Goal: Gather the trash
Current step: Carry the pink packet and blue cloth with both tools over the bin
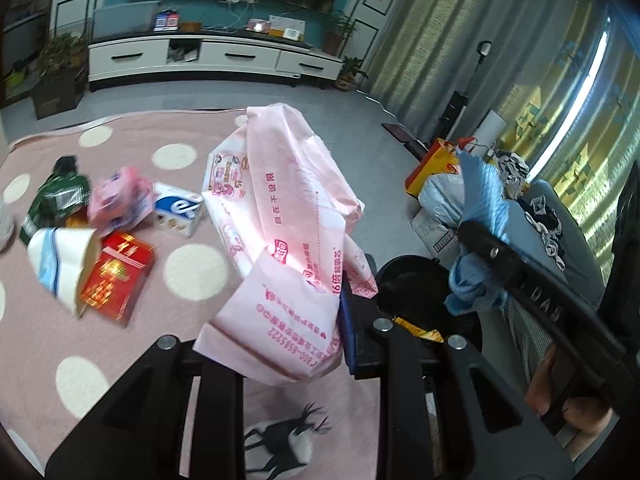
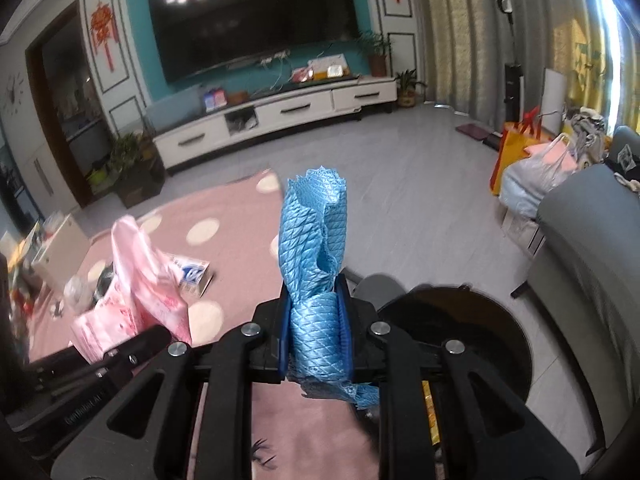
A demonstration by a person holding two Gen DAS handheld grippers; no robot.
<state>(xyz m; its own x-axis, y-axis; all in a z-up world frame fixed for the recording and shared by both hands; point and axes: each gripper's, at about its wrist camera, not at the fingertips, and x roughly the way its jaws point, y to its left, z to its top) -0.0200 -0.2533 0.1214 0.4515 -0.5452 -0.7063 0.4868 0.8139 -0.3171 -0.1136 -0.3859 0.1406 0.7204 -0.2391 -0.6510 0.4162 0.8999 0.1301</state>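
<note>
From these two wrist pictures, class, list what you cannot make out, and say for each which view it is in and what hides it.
- Inside of the black bin: right wrist view, too dark, and the gripper frame covers the near part.
- Left gripper grip: left wrist view, the pink plastic bag hides the pads.
- Paper cup and red box: left wrist view, blurred.
- Lower end of the blue cloth: right wrist view, behind the right gripper.

Boxes (image 1: 116,276) lie on the rug (image 1: 192,268) (bin (image 2: 460,332) to its right).
</note>
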